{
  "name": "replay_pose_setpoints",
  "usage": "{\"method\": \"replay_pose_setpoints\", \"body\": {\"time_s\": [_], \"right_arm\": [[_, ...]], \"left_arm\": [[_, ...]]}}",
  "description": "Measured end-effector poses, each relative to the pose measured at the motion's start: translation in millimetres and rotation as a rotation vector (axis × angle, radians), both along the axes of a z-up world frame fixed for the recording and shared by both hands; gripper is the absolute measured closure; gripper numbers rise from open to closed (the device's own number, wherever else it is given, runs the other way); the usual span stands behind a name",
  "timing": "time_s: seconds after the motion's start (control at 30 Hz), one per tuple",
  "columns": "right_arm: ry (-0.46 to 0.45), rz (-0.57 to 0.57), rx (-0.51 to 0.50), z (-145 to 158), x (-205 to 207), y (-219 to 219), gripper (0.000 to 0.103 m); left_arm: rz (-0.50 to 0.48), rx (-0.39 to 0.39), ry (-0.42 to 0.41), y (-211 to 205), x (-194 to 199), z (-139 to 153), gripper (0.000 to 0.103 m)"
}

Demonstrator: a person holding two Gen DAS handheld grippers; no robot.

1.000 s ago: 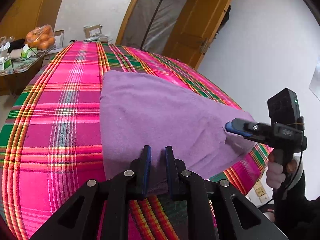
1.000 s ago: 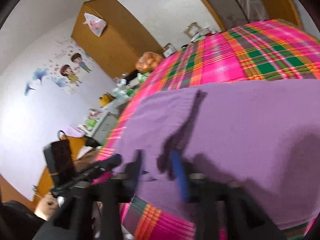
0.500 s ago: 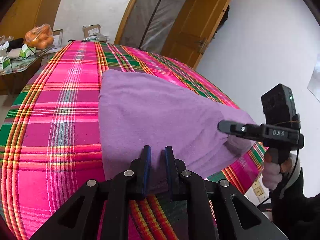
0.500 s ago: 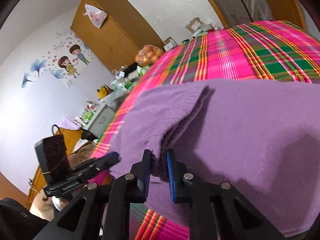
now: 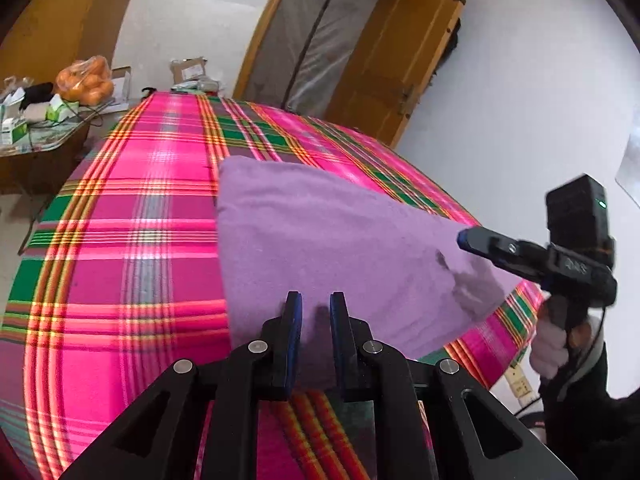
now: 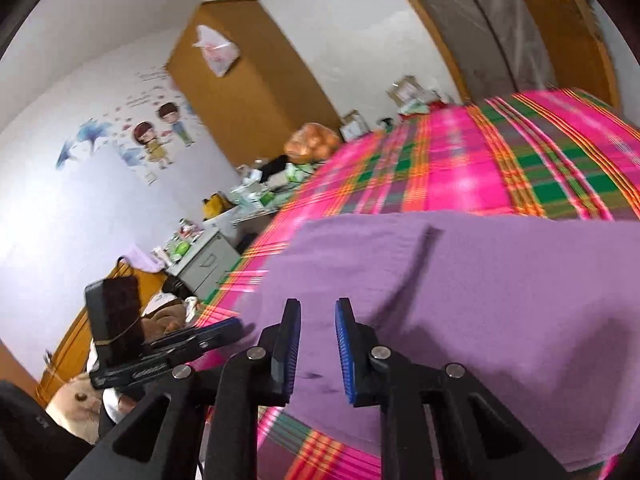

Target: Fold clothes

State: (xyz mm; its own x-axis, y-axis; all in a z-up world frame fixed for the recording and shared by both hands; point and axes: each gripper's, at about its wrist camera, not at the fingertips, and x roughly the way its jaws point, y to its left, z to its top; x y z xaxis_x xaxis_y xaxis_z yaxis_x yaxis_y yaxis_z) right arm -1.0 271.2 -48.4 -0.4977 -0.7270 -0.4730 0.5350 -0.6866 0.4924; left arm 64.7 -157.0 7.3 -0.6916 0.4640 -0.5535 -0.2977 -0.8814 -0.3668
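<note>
A purple cloth [image 5: 320,240] lies folded and flat on the pink plaid table [image 5: 132,208]. It also shows in the right wrist view [image 6: 500,292]. My left gripper [image 5: 314,308] hovers at the cloth's near edge, its jaws a little apart with nothing between them. My right gripper [image 6: 316,312] is open and empty just above the cloth's near right corner. It shows from the side in the left wrist view [image 5: 464,238]. The left gripper shows in the right wrist view [image 6: 236,326], off the cloth's left corner.
A side table [image 5: 36,136] with boxes and a bag of oranges [image 5: 84,84] stands beyond the table's far left. A wooden door [image 5: 392,64] is at the back. A wall socket [image 5: 520,384] is low on the right wall.
My right gripper has let go of the cloth's corner, opened and lifted off. The raised fold has dropped flat. My left gripper's jaws have opened slightly.
</note>
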Motion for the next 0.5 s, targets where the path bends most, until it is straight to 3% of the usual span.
{"method": "replay_pose_setpoints", "body": {"time_s": [0.1,0.13,0.17,0.23,0.3,0.5], "right_arm": [[-0.052,0.026,0.053,-19.5,-2.5,-21.0,0.085],[-0.055,0.013,0.078,-25.1,-3.7,-21.8,0.100],[-0.072,0.000,0.062,-28.5,-6.1,-16.9,0.103],[-0.115,-0.017,0.004,-33.4,-11.4,-5.5,0.103],[-0.121,-0.020,0.012,-31.9,-10.9,-4.6,0.103],[-0.054,-0.009,0.013,-9.4,-7.0,-15.9,0.099]], "left_arm": [[0.016,-0.006,-0.015,-3.6,-1.0,-4.1,0.089],[0.016,-0.007,-0.016,-4.7,-0.6,-5.0,0.089],[0.012,-0.010,-0.019,-4.6,-0.2,-6.1,0.089],[-0.001,-0.017,-0.021,-1.9,1.2,-8.2,0.089],[-0.011,-0.028,-0.012,1.8,2.6,-8.4,0.089],[-0.034,-0.028,-0.012,4.5,-5.7,-0.2,0.089]]}}
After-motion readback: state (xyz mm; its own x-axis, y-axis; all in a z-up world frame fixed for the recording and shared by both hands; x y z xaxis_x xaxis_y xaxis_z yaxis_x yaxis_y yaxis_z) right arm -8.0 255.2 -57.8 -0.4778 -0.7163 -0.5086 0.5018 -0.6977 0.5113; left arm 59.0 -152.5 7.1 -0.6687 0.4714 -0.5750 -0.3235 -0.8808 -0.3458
